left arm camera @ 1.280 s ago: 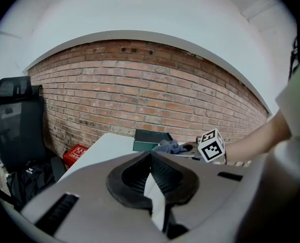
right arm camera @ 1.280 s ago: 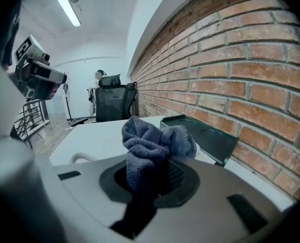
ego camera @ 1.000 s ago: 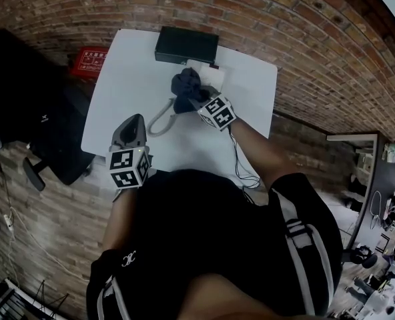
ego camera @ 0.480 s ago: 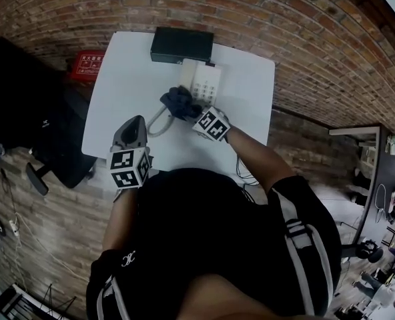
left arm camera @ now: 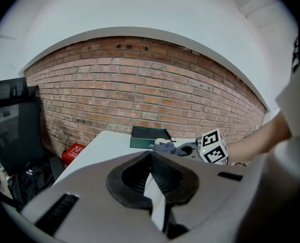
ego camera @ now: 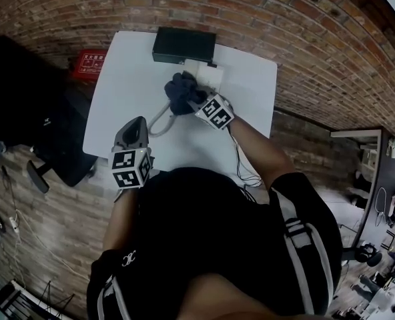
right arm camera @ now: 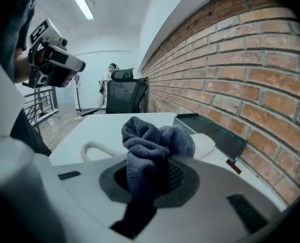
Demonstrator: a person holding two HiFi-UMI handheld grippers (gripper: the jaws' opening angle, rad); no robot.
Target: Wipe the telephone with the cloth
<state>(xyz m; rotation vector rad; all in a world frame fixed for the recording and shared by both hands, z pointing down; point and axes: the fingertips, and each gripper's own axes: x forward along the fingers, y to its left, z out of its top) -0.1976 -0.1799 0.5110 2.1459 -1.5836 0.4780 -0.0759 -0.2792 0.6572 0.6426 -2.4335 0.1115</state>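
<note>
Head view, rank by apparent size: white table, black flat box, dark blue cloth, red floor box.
1. white rectangular table
2. black flat box
3. dark blue crumpled cloth and red floor box: alike, unranked.

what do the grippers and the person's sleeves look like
The left gripper and right gripper have grey shells, black ribbed pads and a white cube with black square markers. The person wears a black short-sleeved top with white sleeve stripes.

A white telephone [ego camera: 209, 76] lies near the desk's [ego camera: 131, 72] far edge. A crumpled blue-grey cloth [ego camera: 181, 91] covers its left part.
</note>
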